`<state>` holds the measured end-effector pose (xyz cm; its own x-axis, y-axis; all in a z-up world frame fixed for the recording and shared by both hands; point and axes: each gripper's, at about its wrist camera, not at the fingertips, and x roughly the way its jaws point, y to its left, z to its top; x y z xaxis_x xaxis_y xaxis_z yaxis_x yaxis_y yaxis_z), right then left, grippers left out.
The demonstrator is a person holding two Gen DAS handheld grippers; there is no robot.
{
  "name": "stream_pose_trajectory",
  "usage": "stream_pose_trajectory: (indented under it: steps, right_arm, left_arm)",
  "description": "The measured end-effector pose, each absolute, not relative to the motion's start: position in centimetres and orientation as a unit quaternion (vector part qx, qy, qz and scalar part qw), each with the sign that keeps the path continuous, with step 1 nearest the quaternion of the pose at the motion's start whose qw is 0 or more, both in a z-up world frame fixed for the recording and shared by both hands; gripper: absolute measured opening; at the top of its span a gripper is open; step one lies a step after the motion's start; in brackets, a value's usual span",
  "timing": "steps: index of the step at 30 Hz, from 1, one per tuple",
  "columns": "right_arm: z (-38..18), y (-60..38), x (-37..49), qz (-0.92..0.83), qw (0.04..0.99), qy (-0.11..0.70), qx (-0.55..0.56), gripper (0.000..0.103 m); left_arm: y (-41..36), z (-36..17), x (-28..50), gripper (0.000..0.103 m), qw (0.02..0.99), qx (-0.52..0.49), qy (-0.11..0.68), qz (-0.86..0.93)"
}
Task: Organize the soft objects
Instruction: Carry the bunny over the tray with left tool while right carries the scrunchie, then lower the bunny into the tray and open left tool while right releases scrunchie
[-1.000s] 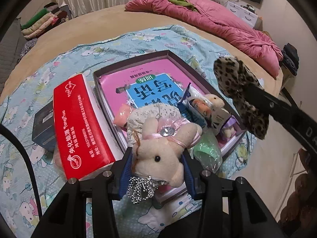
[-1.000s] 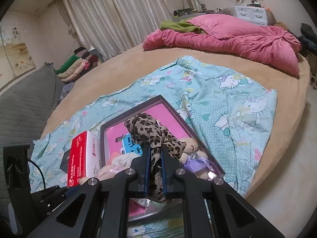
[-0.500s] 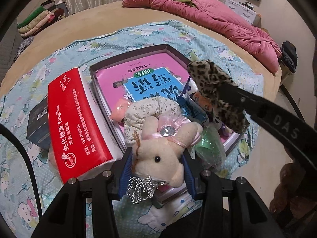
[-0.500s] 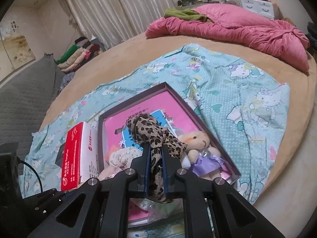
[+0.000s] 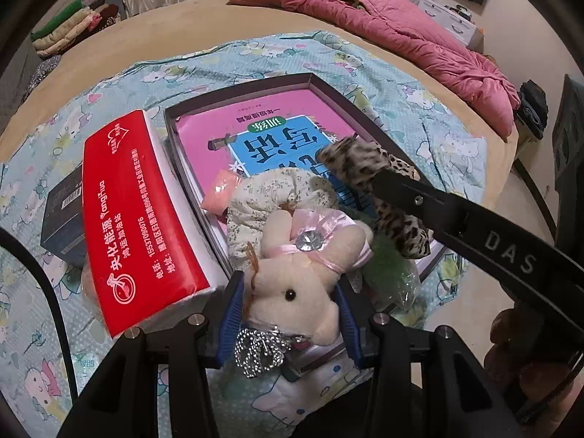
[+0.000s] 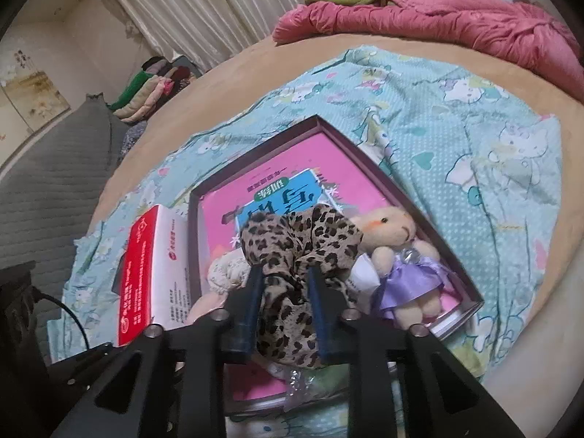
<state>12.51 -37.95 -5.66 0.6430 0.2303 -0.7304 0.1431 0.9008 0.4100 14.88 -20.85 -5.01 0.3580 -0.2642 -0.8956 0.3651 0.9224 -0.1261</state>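
Observation:
A shallow dark-rimmed box [image 5: 350, 98] with a pink book in it lies on the blue cartoon blanket. My left gripper [image 5: 290, 310] is shut on a cream plush bunny [image 5: 292, 284] with a pink ribbon, held at the box's near edge. A leopard-print scrunchie [image 6: 299, 241] sits low over the box between the fingers of my right gripper [image 6: 284, 292], whose jaws are opening and stand apart around the cloth. In the left wrist view the leopard-print scrunchie [image 5: 365, 168] bulges past a black right finger [image 5: 401, 189]. A floral scrunchie [image 5: 270, 193] and a bear in a purple dress [image 6: 398, 255] lie in the box.
A red and white tissue box [image 5: 135, 219] stands left of the tray, with a dark small box [image 5: 62, 219] beyond it. A green item in clear plastic [image 5: 387, 273] lies at the tray's near corner. A pink duvet [image 5: 401, 36] is heaped at the back; the bed drops off at the right.
The right gripper has come down toward the box with the leopard scrunchie, and its jaws have parted from a tight pinch. The left gripper holds the bunny as before.

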Motion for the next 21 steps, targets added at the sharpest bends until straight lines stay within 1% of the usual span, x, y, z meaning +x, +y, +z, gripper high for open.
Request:
stream_pose_trajectory:
  steps: [1, 3, 8, 10, 12, 16, 21]
  right_arm:
    - [-5.6, -37.9, 12.5, 0.027, 0.879, 0.421, 0.224, 0.033]
    - [-5.6, -37.9, 12.4, 0.031, 0.878, 0.419, 0.229, 0.041]
    - [-5.3, -37.9, 12.2, 0.031, 0.879, 0.415, 0.232, 0.041]
    - [-5.0, -38.0, 12.0, 0.03, 0.881, 0.411, 0.234, 0.043]
    - [-4.8, -38.2, 11.8, 0.029, 0.882, 0.408, 0.235, 0.05]
    - [-4.3, -38.4, 11.4, 0.029, 0.884, 0.4, 0.239, 0.052]
    - [-3.8, -38.9, 11.0, 0.023, 0.887, 0.395, 0.239, 0.053]
  left_arm:
    - [-20.9, -5.0, 14.9, 0.047, 0.823, 0.047, 0.534, -0.191]
    - [-20.8, -5.1, 14.8, 0.047, 0.822, 0.047, 0.535, -0.192]
    - [-20.8, -5.2, 14.9, 0.048, 0.819, 0.042, 0.539, -0.193]
    - [-20.8, -5.4, 15.0, 0.049, 0.814, 0.035, 0.546, -0.197]
    - [-20.8, -5.6, 15.0, 0.05, 0.81, 0.03, 0.551, -0.2]
    - [-20.7, -5.8, 14.9, 0.051, 0.805, 0.016, 0.556, -0.206]
    - [-20.8, -5.7, 14.7, 0.053, 0.804, 0.024, 0.557, -0.204]
